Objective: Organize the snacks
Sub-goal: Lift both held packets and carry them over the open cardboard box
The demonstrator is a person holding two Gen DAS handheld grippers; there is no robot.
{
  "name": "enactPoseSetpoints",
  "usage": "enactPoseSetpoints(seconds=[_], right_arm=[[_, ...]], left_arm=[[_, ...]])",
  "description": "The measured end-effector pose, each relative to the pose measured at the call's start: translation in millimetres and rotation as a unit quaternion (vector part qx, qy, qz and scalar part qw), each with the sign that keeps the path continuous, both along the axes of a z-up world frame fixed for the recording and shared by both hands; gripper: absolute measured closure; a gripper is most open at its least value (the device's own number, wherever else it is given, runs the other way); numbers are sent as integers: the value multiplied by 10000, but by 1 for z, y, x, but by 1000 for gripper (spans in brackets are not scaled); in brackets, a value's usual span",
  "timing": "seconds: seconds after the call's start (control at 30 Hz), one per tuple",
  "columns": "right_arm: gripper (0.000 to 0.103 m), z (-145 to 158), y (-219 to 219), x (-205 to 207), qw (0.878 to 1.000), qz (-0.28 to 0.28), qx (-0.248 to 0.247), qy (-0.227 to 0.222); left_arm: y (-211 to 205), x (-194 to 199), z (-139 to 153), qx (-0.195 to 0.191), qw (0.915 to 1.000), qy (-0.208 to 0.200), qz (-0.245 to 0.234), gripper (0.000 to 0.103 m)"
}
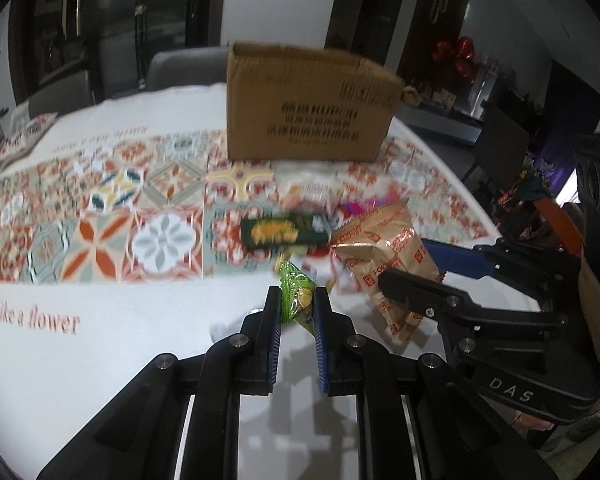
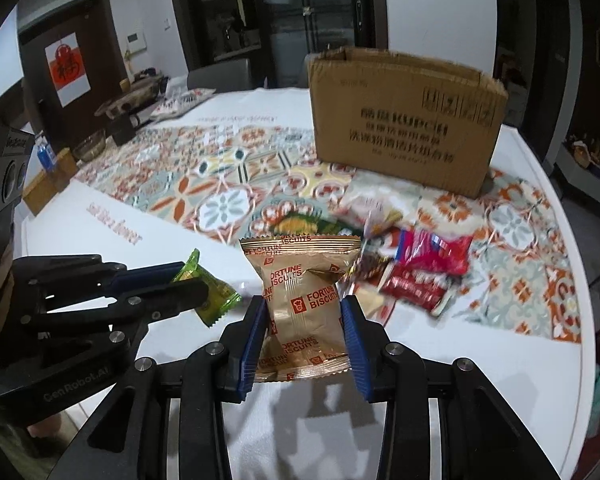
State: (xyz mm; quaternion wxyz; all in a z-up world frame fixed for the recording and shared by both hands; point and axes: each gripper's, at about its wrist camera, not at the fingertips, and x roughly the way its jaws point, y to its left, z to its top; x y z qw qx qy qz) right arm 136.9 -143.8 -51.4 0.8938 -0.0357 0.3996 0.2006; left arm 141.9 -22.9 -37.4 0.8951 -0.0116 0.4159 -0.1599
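Bare white tablecloth (image 2: 172, 216) left of both grippers; snack pile (image 2: 412, 264) crowding cardboard box (image 2: 404, 128) front

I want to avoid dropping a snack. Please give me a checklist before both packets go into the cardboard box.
1. Left gripper shut on green packet: ok.
2. Right gripper shut on Fortune Biscuits packet: ok.
3. Cardboard box upright, top open: ok.
4. Room inside box: cannot tell.
5. Path over remaining snacks clear: cannot tell.
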Motion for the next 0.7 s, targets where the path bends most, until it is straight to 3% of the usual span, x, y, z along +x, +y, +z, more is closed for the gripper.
enactPoseSetpoints(seconds=[0.3,0.7], right_arm=[[64,38,-7,19,9987,-177,122,-461],[64,91,-30,69,9925,-654,448,-926]], left_arm=[[-6,31,58,-6,9964,-851,5,87],[-16,84,107,7,9902,-1399,-46,87]])
